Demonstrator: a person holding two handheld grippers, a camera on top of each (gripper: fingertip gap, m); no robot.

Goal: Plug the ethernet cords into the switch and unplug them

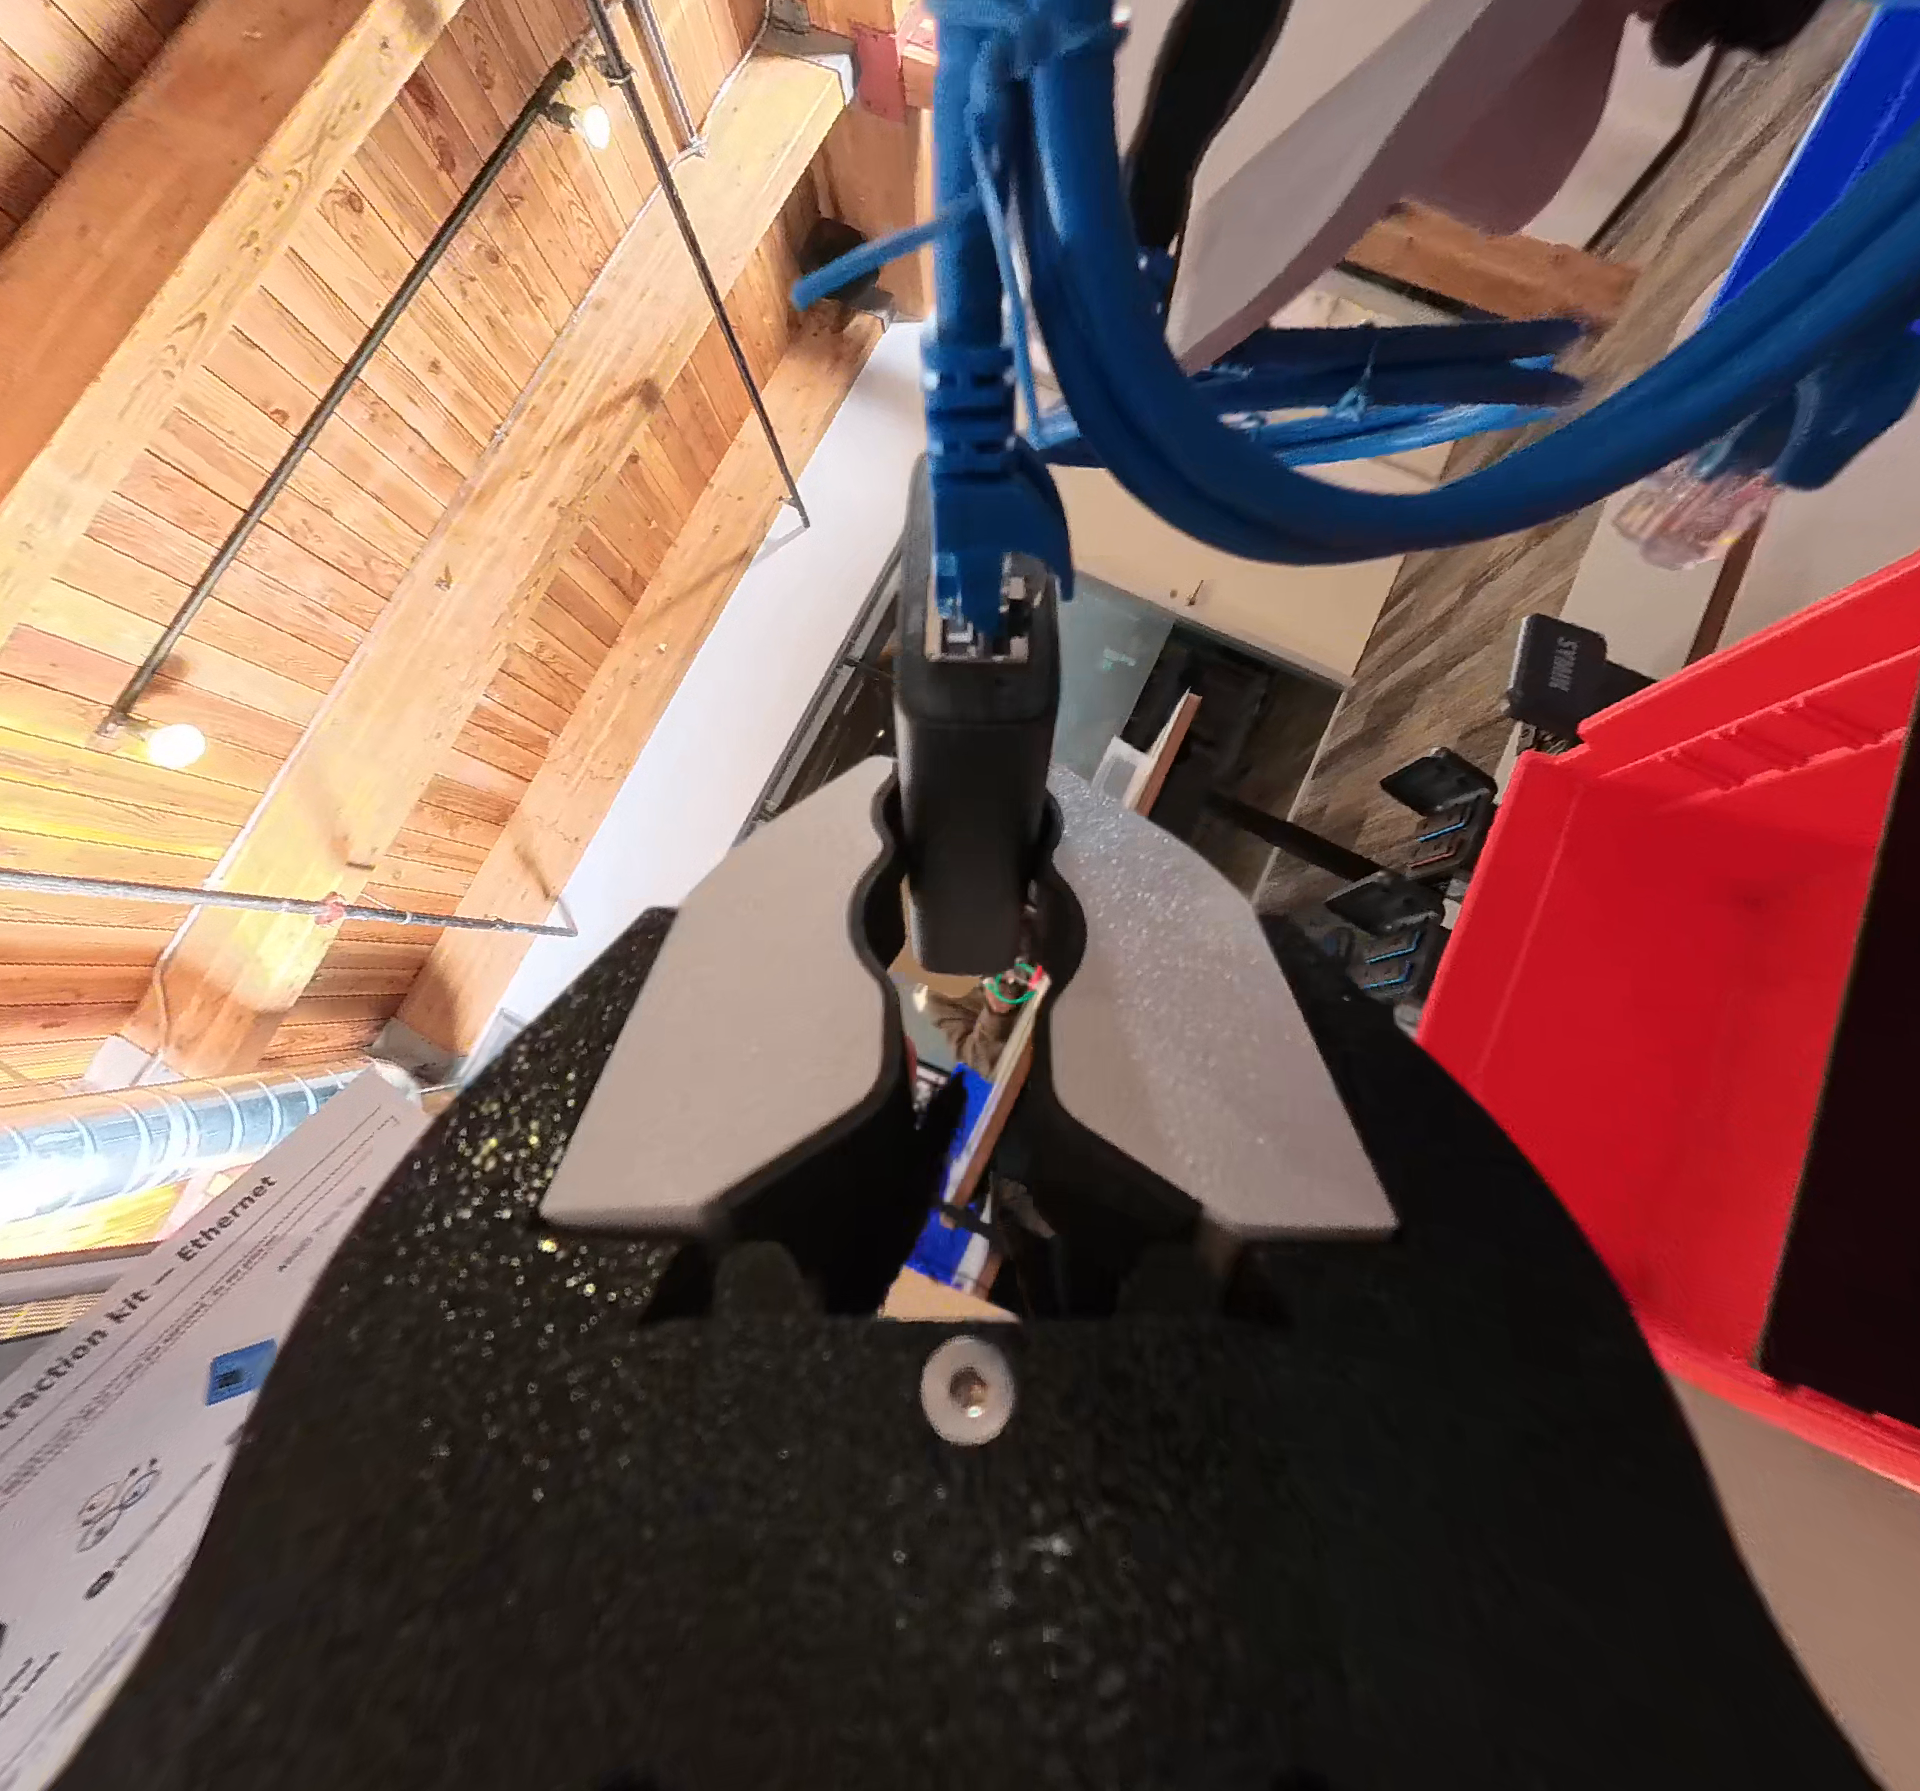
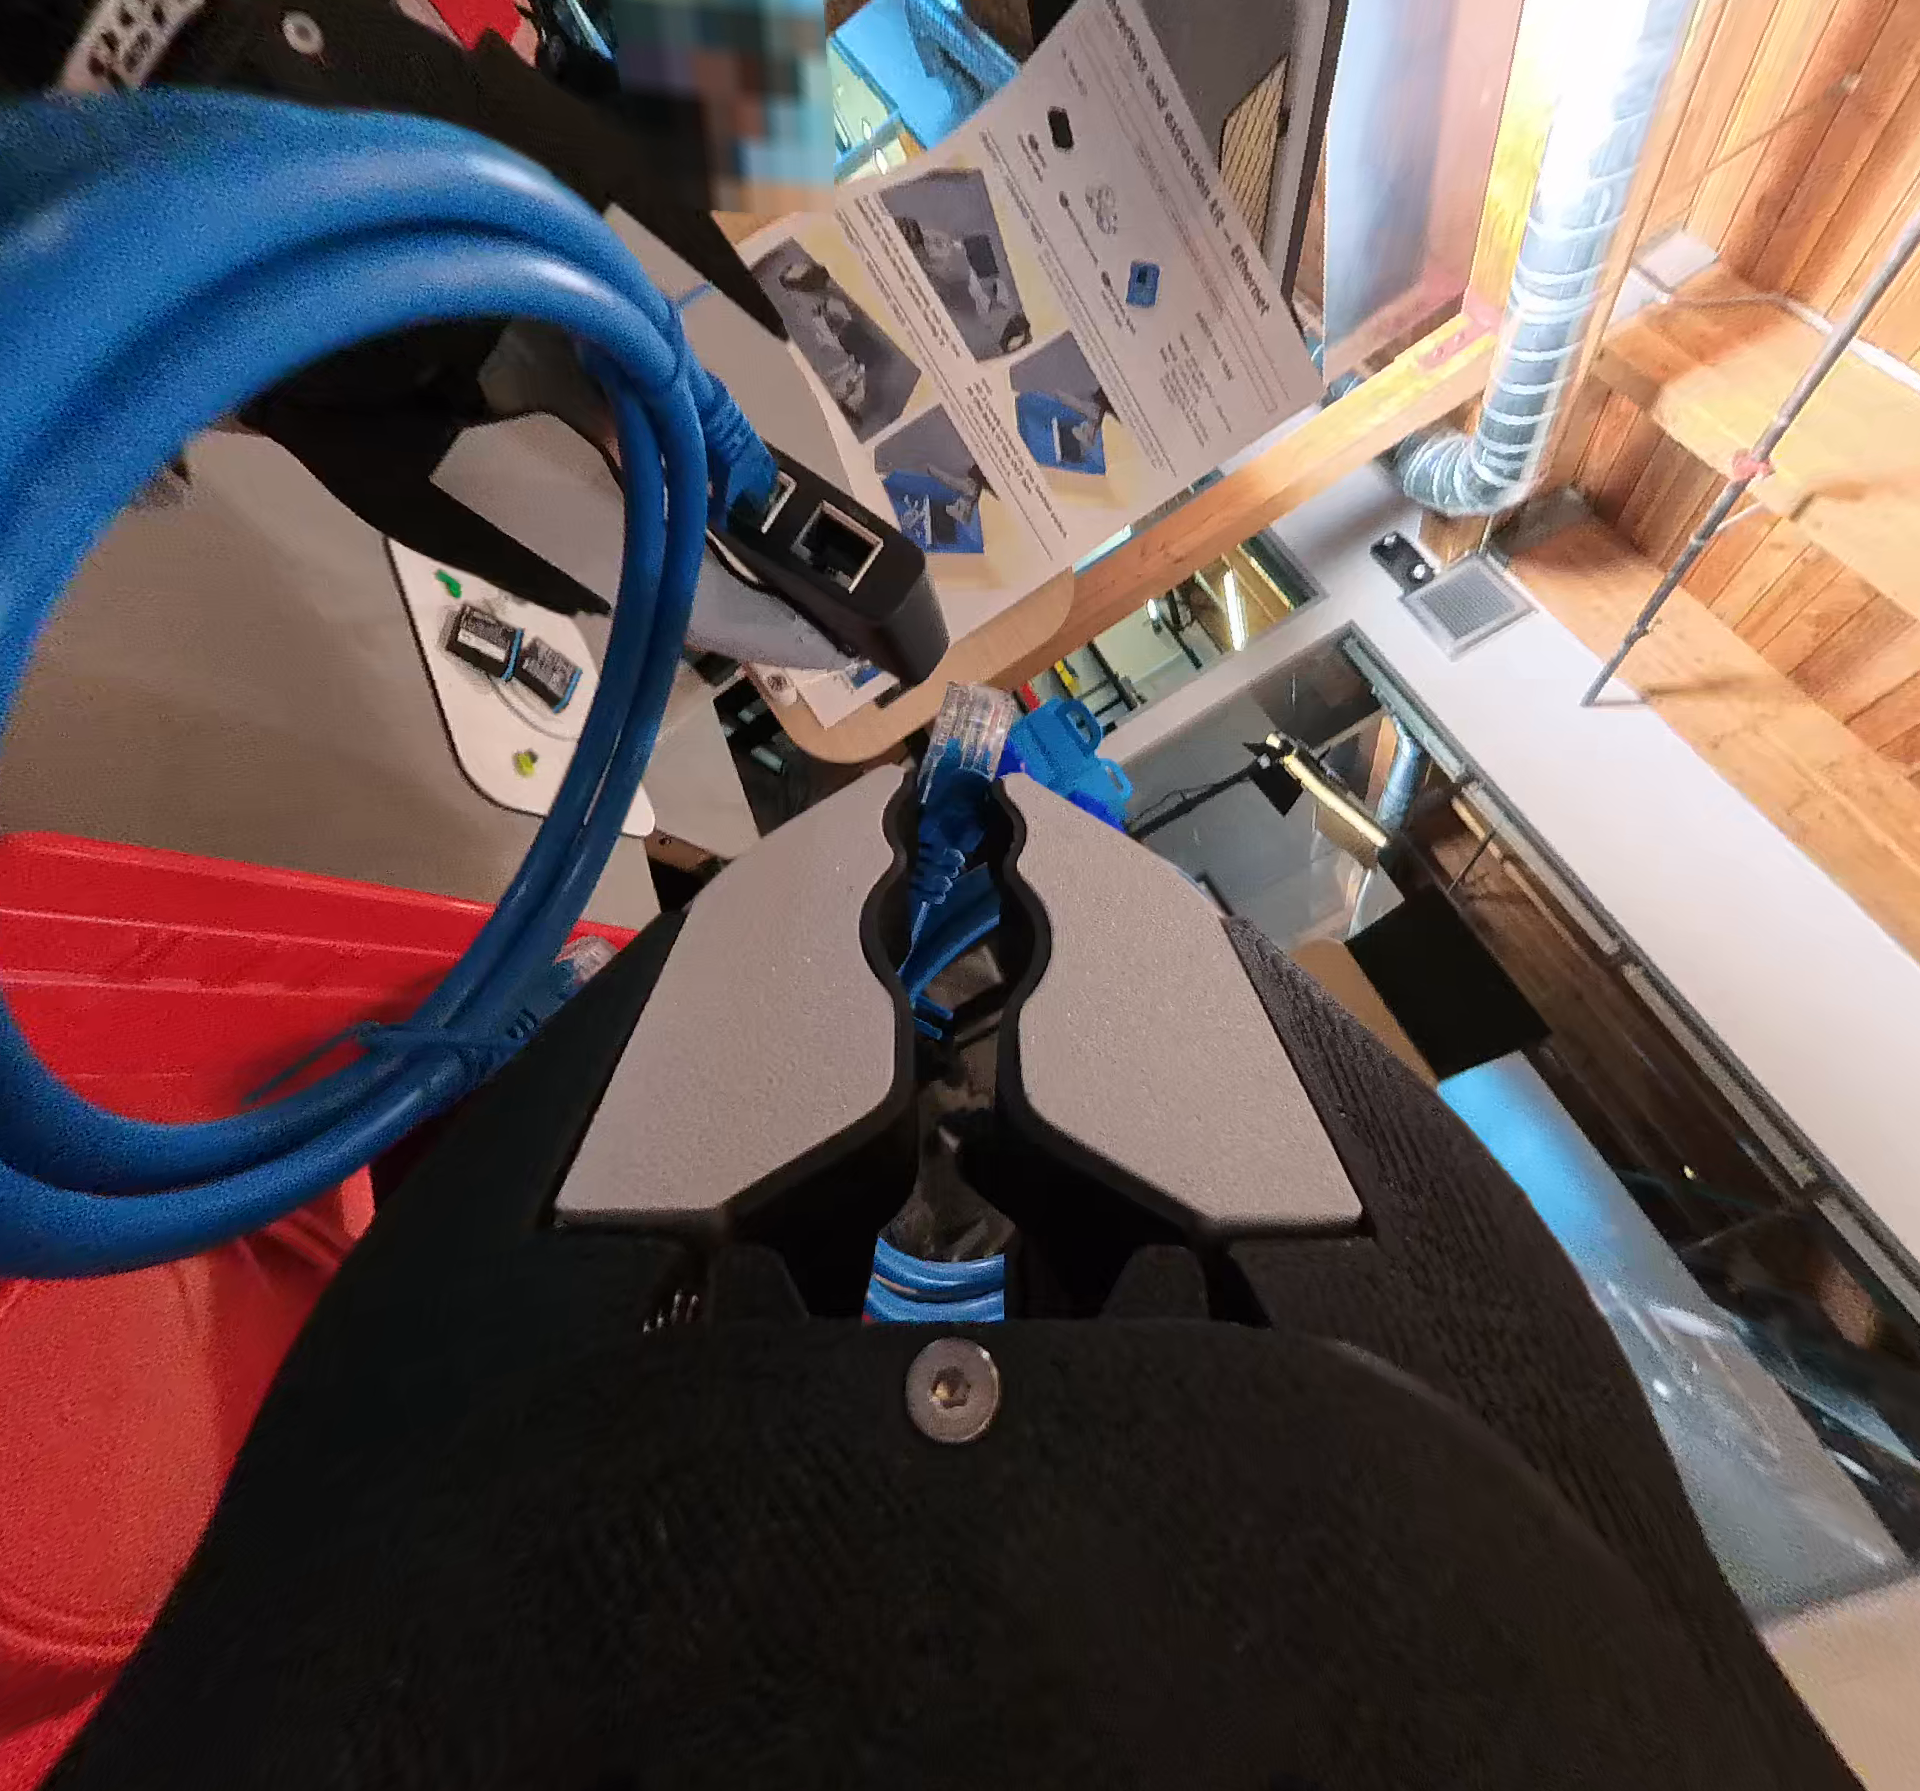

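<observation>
Two grippers share one blue cable (image 1: 1049,214). Left gripper (image 1: 971,868): jaws closed on a black adapter (image 1: 971,754), which stands out beyond the fingertips with its port end facing away. One blue plug (image 1: 977,536) of the cable sits in a port at that end; in the right wrist view a second port (image 2: 836,546) beside it is empty. From the plug the cable rises, bound with thin blue ties, and sweeps in a coil toward the upper right. Right gripper (image 2: 956,806): jaws clamped on the cable's other end, the clear plug (image 2: 971,728) projecting just past the fingertips, near the adapter but apart from it. The coil loops at the left of this view, in front of a red bin (image 2: 156,962). Printed sheets (image 2: 1039,287) with photographs lie on a wooden table (image 2: 997,640) behind the adapter. A wooden ceiling (image 1: 312,391) fills the left of the left wrist view.
</observation>
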